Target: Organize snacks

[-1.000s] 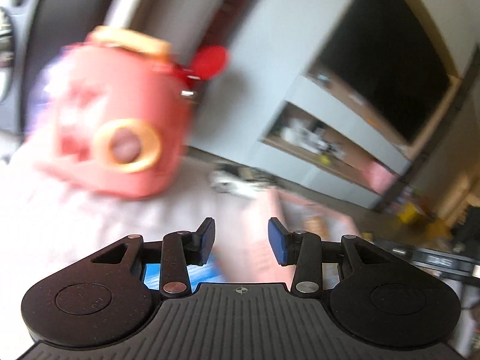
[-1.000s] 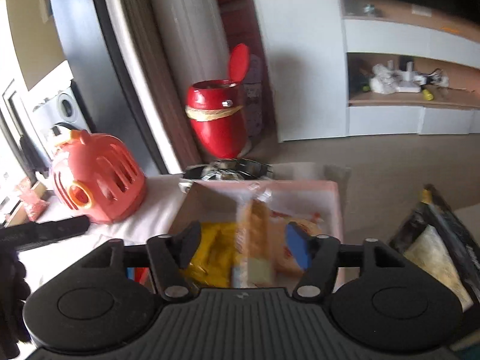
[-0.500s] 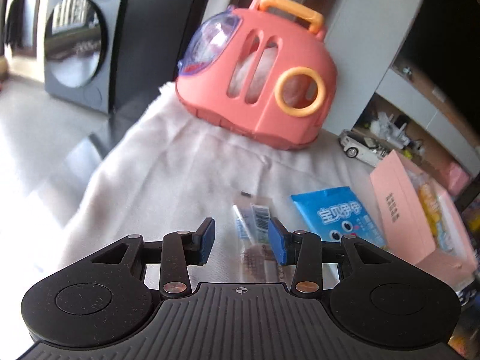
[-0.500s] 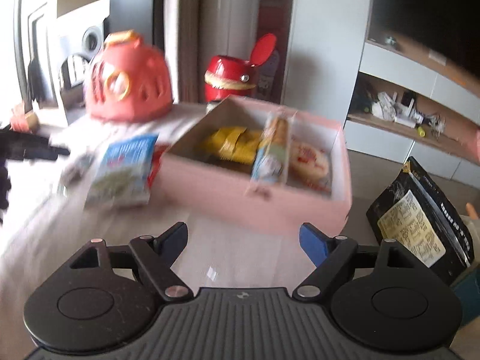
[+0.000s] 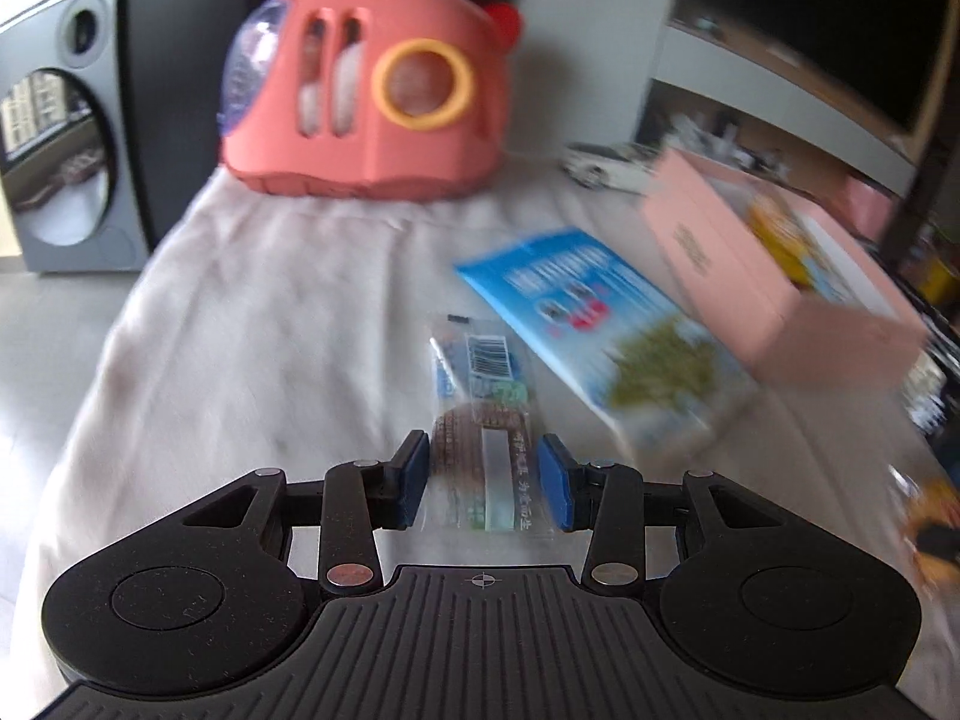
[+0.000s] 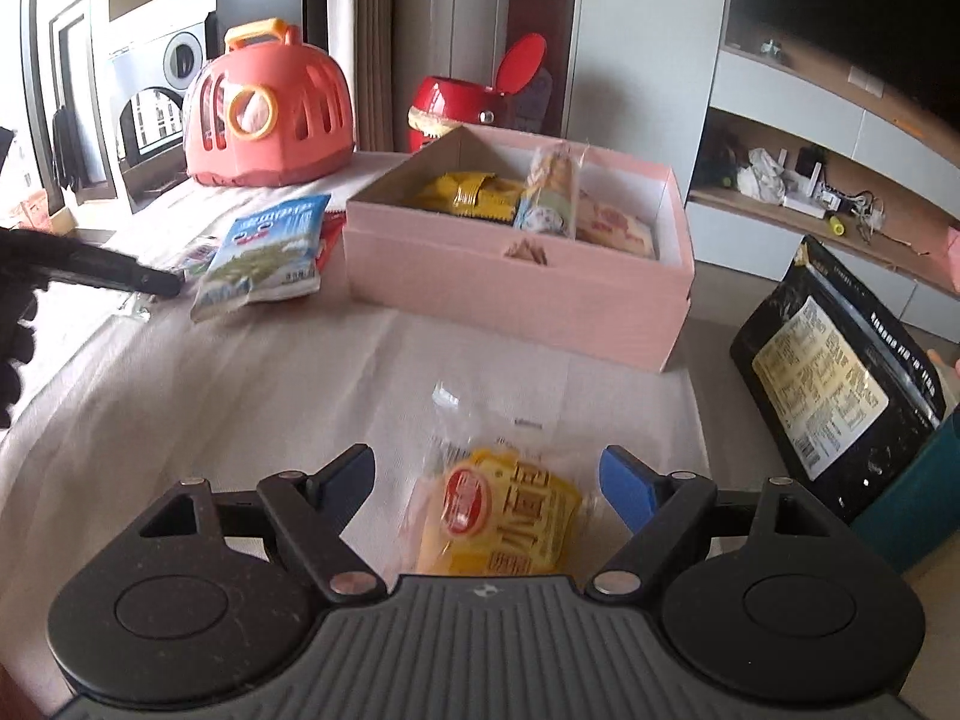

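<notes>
A clear-wrapped brown biscuit pack (image 5: 483, 420) lies on the cloth-covered table, its near end between the open jaws of my left gripper (image 5: 483, 480). A blue snack bag (image 5: 594, 330) lies to its right; it also shows in the right wrist view (image 6: 264, 249). A pink box (image 6: 516, 270) holds several snacks; it also shows in the left wrist view (image 5: 774, 276). A yellow wrapped bun (image 6: 498, 516) lies between the wide-open jaws of my right gripper (image 6: 486, 480). The left gripper (image 6: 90, 270) shows at the left of the right wrist view.
A pink toy carrier (image 5: 366, 78) stands at the table's far end, with a white toy car (image 5: 612, 165) to its right. A black snack pouch (image 6: 840, 384) leans at the right table edge. A red bin (image 6: 462, 102) stands behind the box.
My left gripper has moved forward and down over the biscuit pack. My right gripper has drawn back from the pink box and dropped over the yellow bun, jaws opened wide.
</notes>
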A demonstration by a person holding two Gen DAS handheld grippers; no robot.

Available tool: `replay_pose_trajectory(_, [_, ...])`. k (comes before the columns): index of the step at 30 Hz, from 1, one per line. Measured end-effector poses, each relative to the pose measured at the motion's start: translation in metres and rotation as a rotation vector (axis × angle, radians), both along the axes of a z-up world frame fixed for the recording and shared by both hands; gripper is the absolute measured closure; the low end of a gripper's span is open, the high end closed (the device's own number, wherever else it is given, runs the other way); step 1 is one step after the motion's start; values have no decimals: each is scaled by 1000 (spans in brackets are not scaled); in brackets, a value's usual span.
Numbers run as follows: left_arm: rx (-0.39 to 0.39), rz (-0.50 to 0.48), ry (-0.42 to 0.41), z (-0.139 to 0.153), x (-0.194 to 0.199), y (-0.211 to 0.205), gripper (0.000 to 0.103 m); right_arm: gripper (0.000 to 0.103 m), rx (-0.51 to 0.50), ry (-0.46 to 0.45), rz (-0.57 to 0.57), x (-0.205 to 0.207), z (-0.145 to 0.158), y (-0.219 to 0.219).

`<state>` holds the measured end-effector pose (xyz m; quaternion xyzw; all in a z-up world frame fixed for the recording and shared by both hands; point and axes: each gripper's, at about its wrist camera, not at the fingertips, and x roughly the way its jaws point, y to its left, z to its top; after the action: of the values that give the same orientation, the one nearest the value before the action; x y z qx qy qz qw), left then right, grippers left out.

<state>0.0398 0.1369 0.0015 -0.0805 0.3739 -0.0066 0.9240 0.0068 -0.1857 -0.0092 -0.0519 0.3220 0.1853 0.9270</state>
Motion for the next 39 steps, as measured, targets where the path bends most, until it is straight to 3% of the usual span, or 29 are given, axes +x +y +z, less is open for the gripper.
replay_pose_trajectory(7, [-23, -80, 20, 4, -37, -19, 59, 20, 53, -56, 101, 2, 24, 28])
replay_pose_trajectory(11, [15, -64, 19, 4, -44, -15, 60, 14, 12, -142, 242, 16, 49, 85])
replay_pose_trajectory(16, [-27, -26, 0, 2, -46, -4, 60, 13, -37, -23, 352, 73, 58, 170])
replay_pose_trajectory(23, [-15, -36, -14, 2, -48, -6, 59, 13, -204, 51, 273, 136, 24, 235])
replay_pose_trajectory(26, [-17, -41, -21, 2, -50, -5, 59, 16, -193, 92, 254, 138, 17, 232])
replay_pose_trajectory(31, [-9, -43, -28, 2, -51, -6, 60, 20, -2, 203, 306, 106, 32, 192])
replay_pose_trajectory(34, [8, -40, -26, 2, -51, -9, 59, 20, 24, 139, 265, 75, 43, 160])
replay_pose_trajectory(39, [8, -78, -12, 4, -51, -24, 60, 20, -23, 45, 235, 32, 47, 113])
